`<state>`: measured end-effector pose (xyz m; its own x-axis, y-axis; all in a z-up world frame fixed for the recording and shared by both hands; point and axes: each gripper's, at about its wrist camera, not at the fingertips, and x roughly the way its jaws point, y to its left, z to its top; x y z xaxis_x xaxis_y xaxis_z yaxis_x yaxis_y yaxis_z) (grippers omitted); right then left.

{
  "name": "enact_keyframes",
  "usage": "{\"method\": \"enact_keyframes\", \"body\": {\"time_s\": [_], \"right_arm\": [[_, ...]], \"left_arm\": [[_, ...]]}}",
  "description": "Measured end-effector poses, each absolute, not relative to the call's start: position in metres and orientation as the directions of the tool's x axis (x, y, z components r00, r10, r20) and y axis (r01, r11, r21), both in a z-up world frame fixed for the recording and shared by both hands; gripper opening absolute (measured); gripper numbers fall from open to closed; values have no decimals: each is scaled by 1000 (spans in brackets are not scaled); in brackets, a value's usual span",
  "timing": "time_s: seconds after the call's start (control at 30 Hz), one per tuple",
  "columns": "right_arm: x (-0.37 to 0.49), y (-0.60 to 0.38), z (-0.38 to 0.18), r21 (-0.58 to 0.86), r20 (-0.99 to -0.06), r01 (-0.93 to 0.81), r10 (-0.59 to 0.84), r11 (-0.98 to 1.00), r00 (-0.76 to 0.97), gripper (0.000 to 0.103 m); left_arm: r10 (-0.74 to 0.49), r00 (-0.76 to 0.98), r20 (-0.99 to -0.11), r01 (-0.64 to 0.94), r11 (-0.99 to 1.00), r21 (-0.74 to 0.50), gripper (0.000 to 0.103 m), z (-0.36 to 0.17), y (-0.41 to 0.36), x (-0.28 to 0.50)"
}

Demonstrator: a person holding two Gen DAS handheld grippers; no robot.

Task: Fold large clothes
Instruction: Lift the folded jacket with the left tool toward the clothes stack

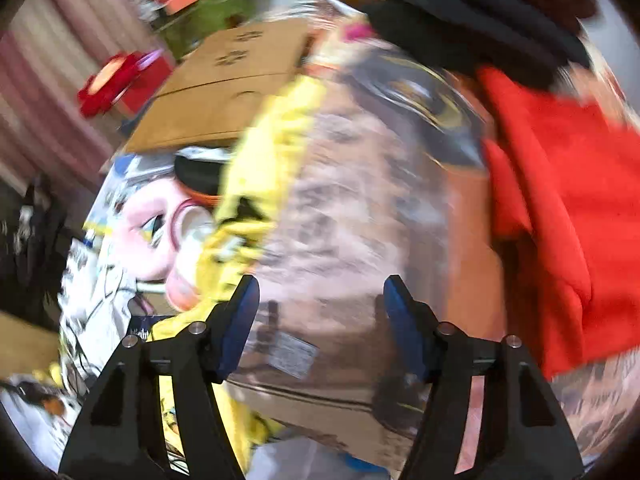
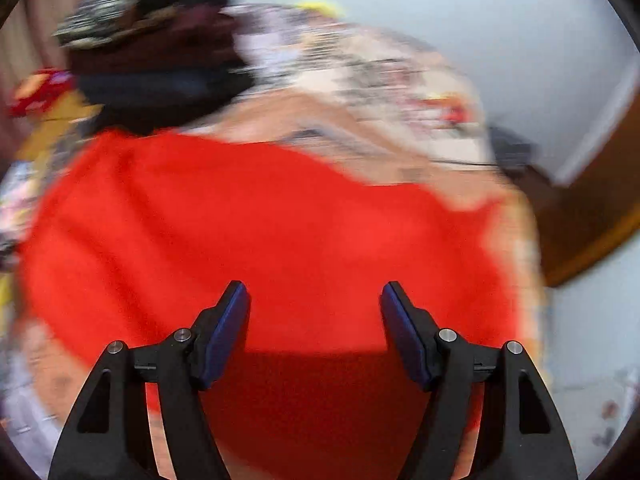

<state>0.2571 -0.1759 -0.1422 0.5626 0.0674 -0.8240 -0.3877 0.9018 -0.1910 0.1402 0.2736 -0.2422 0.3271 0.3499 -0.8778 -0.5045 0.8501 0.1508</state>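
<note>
Both views motion-blurred, detail is limited.

Largest thing: red fabric garment (image 2: 260,232), filling the centre and lower half of the right wrist view, spread over a patterned beige-and-brown bed cover (image 2: 360,76). In the left wrist view the same garment (image 1: 560,208) sits at the right edge of the frame, crumpled, with the patterned cover (image 1: 348,208) taking the centre.

Stack of dark folded clothes (image 1: 472,28) at upper right of the left view, touching the red garment's upper edge; same stack (image 2: 160,68) at upper left of the right view.

Flat brown cardboard box (image 1: 224,92) at upper centre-left of the left view. Crumpled yellow cloth (image 1: 264,160) runs down beside it, left of centre. Red box with a flower-shaped bow (image 1: 120,84) at upper left.

Right gripper (image 2: 315,294): blue-padded jaws spread apart, nothing between them, red garment directly beneath; contact can't be told.

Left gripper (image 1: 321,290): jaws likewise apart and empty, over the patterned cover, clear of the red garment.
</note>
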Motion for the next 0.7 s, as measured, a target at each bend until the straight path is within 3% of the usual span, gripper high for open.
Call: {"method": "enact_keyframes", "body": {"time_s": [0.1,0.3,0.53,0.7], "right_arm": [[259,-206,-134,-173,-822,-333,50,927,567,66],[252,-228,-106,-31,-811,-301,152,953,565,66],[225,-194,-88,16,-775,-427,281,904,566,66],[211,-170,-95,-1,-775,-488,308,873,552,66]], "left_arm": [[293,405,-866,-547,837,27,65,-217,290,131],[192,546,-815,-519,841,-150,68,-172,272,130],[-154,587,-795,-364,827,-429,74,-165,202,151],[-389,521,-760,-379,692,-614,74,-194,168,158]]}}
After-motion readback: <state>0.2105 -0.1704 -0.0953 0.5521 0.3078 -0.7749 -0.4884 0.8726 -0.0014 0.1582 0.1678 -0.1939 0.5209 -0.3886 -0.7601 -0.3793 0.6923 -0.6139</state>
